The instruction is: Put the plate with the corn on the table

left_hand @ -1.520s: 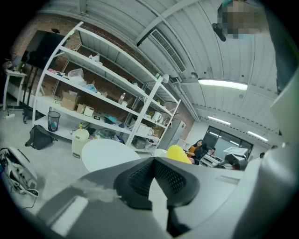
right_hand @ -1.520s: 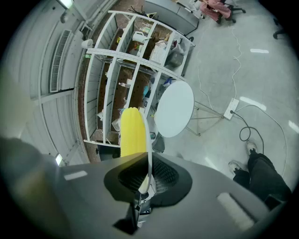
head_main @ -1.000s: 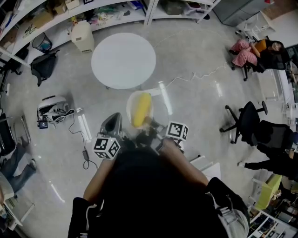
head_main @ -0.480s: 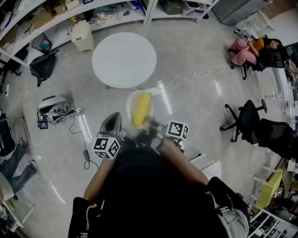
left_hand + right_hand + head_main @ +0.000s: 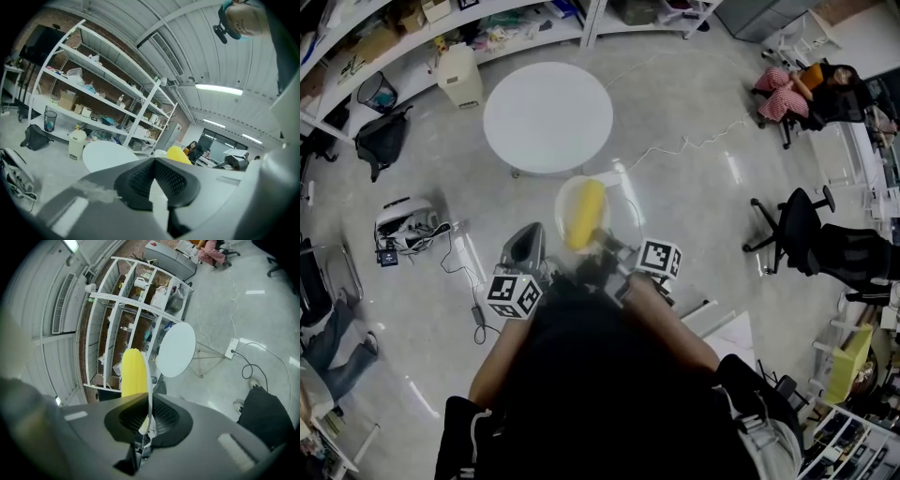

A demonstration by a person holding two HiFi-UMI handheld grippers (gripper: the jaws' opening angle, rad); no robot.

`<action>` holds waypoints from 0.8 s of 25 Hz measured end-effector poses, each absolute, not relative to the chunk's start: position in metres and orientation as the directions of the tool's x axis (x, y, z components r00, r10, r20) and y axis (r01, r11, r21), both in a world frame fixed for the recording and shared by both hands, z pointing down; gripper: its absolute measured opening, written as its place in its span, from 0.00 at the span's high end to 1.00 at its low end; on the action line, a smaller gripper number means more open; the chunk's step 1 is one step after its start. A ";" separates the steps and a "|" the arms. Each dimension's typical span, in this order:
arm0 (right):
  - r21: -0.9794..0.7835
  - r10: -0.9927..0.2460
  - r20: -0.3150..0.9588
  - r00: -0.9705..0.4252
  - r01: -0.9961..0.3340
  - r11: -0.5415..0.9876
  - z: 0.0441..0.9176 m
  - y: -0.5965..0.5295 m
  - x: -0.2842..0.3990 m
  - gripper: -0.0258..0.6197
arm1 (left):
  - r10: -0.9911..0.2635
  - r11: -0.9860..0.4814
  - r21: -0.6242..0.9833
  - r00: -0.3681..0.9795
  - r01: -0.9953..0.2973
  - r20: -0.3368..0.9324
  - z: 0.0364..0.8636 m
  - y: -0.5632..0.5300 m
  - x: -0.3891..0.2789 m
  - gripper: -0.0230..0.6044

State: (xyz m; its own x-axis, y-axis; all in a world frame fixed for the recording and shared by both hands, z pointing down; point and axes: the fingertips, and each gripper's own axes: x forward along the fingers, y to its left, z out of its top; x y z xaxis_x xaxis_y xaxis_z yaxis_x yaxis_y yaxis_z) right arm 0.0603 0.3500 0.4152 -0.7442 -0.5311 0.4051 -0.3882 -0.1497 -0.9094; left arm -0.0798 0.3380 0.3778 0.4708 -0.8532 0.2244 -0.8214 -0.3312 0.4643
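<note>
No readable text, labels or numbers, only square code markers, on left gripper (image 5: 529,239) and right gripper (image 5: 604,247)

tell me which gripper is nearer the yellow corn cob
Right. The right gripper clamps the clear plate holding the yellow corn cob; the left gripper is off the plate, to its left.

Open lab-cum-office workspace, not a home. Shown in the head view by long white metal shelving (image 5: 502,23) along the top edge, loaded with boxes and bottles; bare polished concrete floor (image 5: 703,244) crossed by a loose white cable (image 5: 694,145); black swivel office chairs (image 5: 792,225) at right; a small round white table (image 5: 547,116) standing alone at upper centre. Confirmed in the left gripper view by a brick wall (image 5: 112,65) behind the shelves, a ribbed metal ceiling (image 5: 140,18) carrying an air duct (image 5: 164,47) and strip lights (image 5: 218,89), and glazed partitions (image 5: 220,140) at centre right.
</note>
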 end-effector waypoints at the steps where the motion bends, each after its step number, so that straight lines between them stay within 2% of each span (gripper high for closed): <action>1: -0.909 -0.536 0.404 -0.741 -0.388 -0.149 0.415 0.350 0.060 0.92 | -0.853 -0.334 0.466 0.473 -0.819 0.221 0.377 0.338 -0.081 0.96; 7: -0.920 -0.557 0.371 -0.743 -0.374 -0.115 0.407 0.339 0.059 0.92 | -0.847 -0.347 0.470 0.487 -0.811 0.213 0.373 0.328 -0.082 0.96; 12: -0.901 -0.557 0.425 -0.714 -0.391 -0.187 0.411 0.330 0.064 0.92 | -0.848 -0.342 0.476 0.484 -0.810 0.215 0.378 0.313 -0.079 0.96; 20: -0.911 -0.561 0.400 -0.725 -0.383 -0.154 0.410 0.289 0.071 0.92 | -0.850 -0.337 0.471 0.479 -0.815 0.221 0.381 0.273 -0.072 0.96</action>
